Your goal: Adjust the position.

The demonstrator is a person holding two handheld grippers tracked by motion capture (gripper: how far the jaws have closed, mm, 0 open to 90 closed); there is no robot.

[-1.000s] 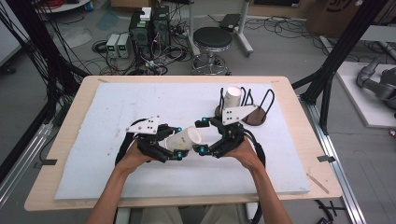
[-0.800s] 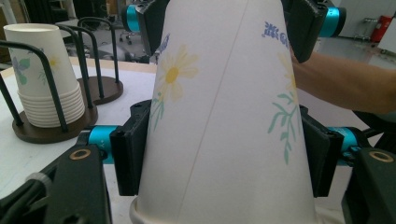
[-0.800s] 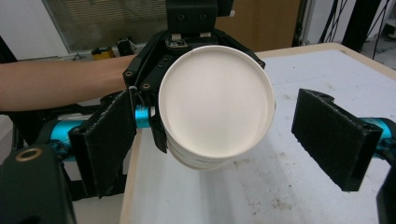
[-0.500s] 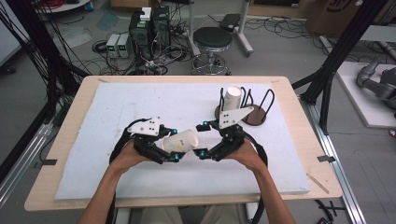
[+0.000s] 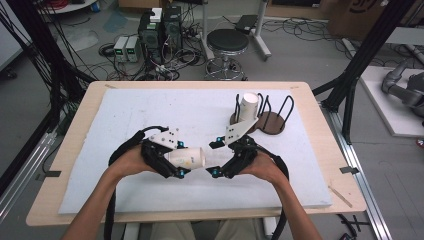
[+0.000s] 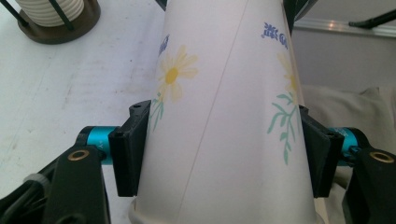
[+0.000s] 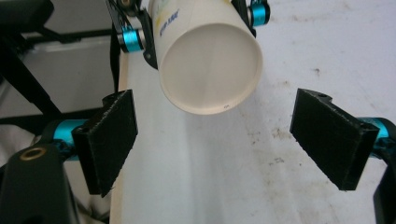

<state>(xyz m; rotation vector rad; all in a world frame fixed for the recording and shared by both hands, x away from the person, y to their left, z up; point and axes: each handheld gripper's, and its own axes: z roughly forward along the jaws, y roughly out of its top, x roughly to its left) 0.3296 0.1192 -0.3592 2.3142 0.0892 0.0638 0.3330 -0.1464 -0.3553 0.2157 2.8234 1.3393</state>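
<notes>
Moved: my left tongs [image 5: 186, 161] have lifted the paper cup [image 5: 187, 157] a little off the counter [image 5: 150, 112] since the earlier frame.
Left tongs: clamped on the cup's sides, pads [image 6: 133, 147] pressing the flower print.
Cup: lying level in the air, its flat bottom facing my right tongs [image 5: 215, 159].
Right tongs: spread wide, holding nothing, cup bottom just ahead of them.
Rack: dark wire stand [image 5: 270, 120] at the back, another cup [image 5: 247, 106] in it.
</notes>
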